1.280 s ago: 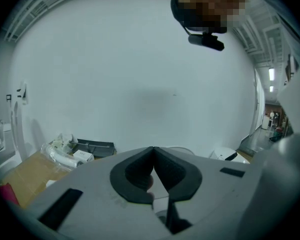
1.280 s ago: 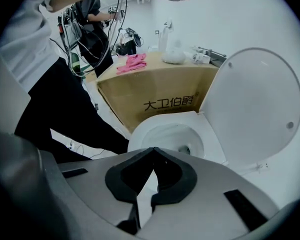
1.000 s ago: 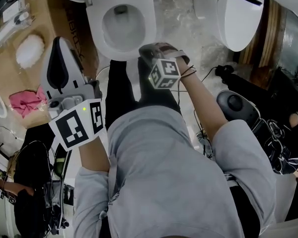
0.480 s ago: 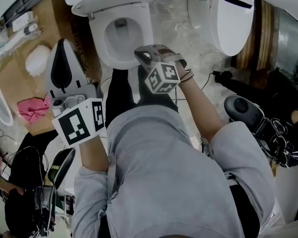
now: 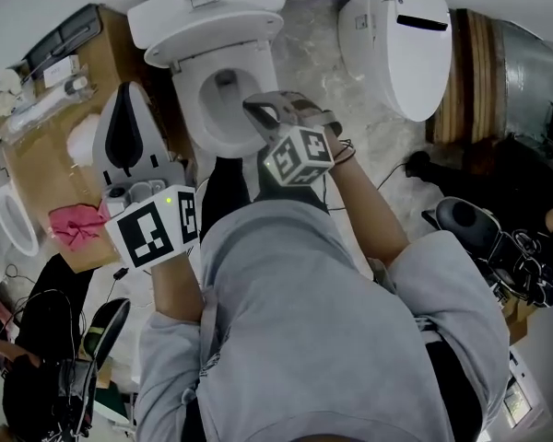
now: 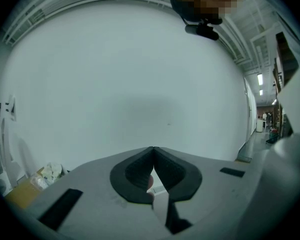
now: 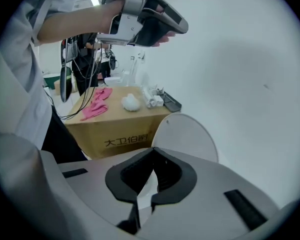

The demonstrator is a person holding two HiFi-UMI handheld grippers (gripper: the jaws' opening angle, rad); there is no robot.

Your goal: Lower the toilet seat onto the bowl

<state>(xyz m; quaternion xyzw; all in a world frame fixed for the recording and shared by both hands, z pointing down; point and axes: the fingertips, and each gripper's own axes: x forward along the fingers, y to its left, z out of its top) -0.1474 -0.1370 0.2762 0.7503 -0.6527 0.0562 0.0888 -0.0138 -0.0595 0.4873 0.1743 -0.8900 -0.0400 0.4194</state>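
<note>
Nearest to us, the right gripper view shows the right claw (image 7: pixel 152 151) with its jaws pressed together and nothing between them. The left gripper view shows the left claw (image 6: pixel 152 150) closed and empty in the same way.

Just past the right claw's tips, only the right gripper view shows the toilet seat (image 7: pixel 186 135). It stands upright as a white rounded panel, not down on the bowl. The left gripper view has only a bare white wall (image 6: pixel 115 74) beyond its jaws.

From the head view we look down into the toilet (image 5: pixel 192 99), whose bowl is uncovered. The right claw is above the bowl's front, and the left claw is off to the left, apart from it.

We count two claws and two toilets; the second toilet (image 5: pixel 396 49) stands to the right with its lid down. There is one cardboard box (image 7: pixel 121 129), with one pink cloth (image 7: pixel 96 103) lying on top of it.
</note>
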